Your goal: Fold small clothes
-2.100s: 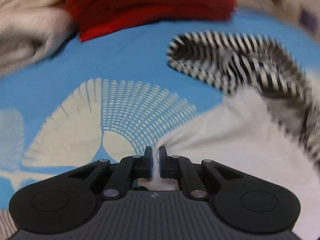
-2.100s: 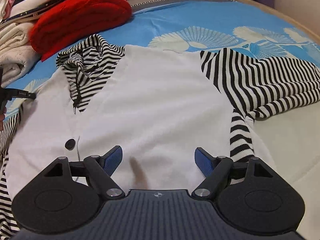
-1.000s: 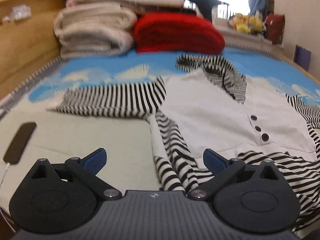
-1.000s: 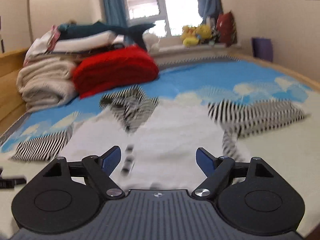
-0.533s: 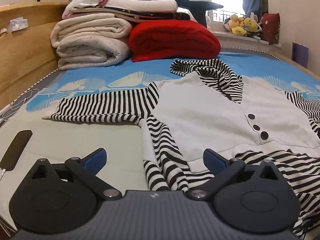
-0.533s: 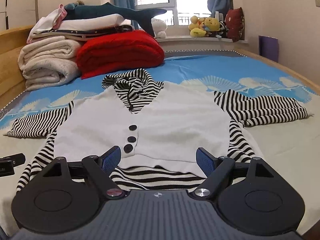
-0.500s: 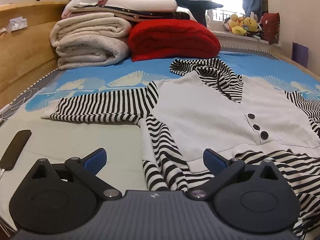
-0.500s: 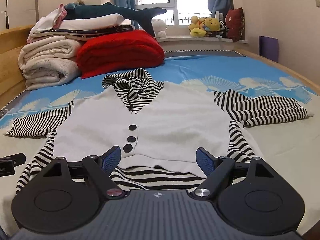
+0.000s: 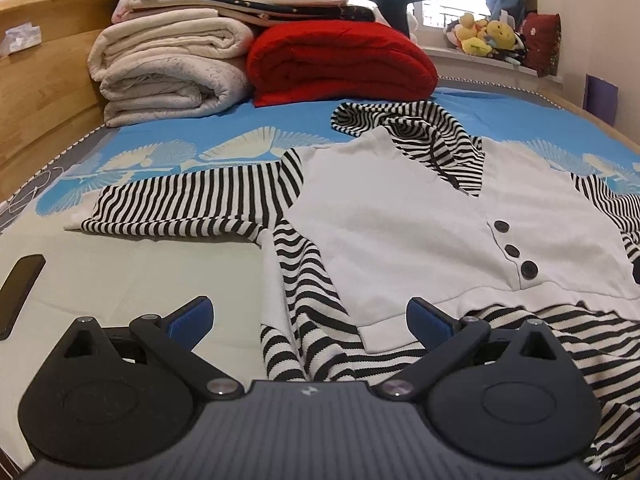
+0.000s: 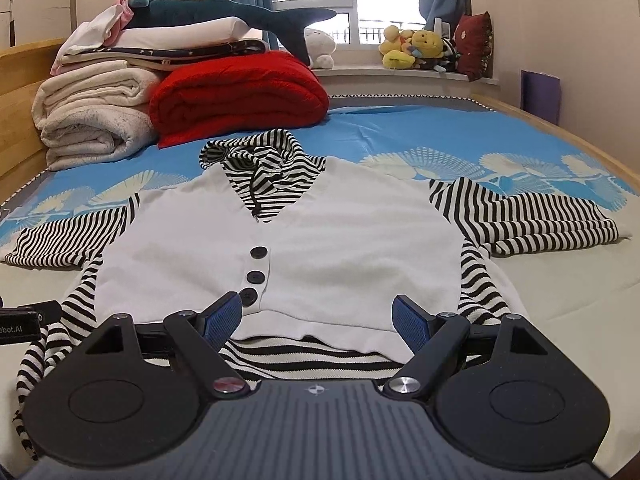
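A small white top (image 10: 340, 240) with black-and-white striped sleeves, hood and hem lies flat, front up, on the bed, three dark buttons (image 10: 256, 276) down its middle. My right gripper (image 10: 318, 316) is open over the striped hem at the near edge, nothing between its blue pads. In the left wrist view the same top (image 9: 400, 216) lies ahead and to the right. My left gripper (image 9: 310, 316) is open above the garment's left side and striped hem, holding nothing. The left sleeve (image 9: 180, 208) stretches out to the left.
Folded cream blankets (image 10: 92, 120) and a red blanket (image 10: 236, 96) are stacked at the head of the bed, a plush shark on top. A dark phone-like slab (image 9: 18, 292) lies on the sheet at left. Soft toys line the windowsill (image 10: 416, 52). A wooden bed frame runs along both sides.
Both grippers have drifted a little nearer and lower toward the garment's hem, so it fills more of each view. Both stay open. The top has not moved.
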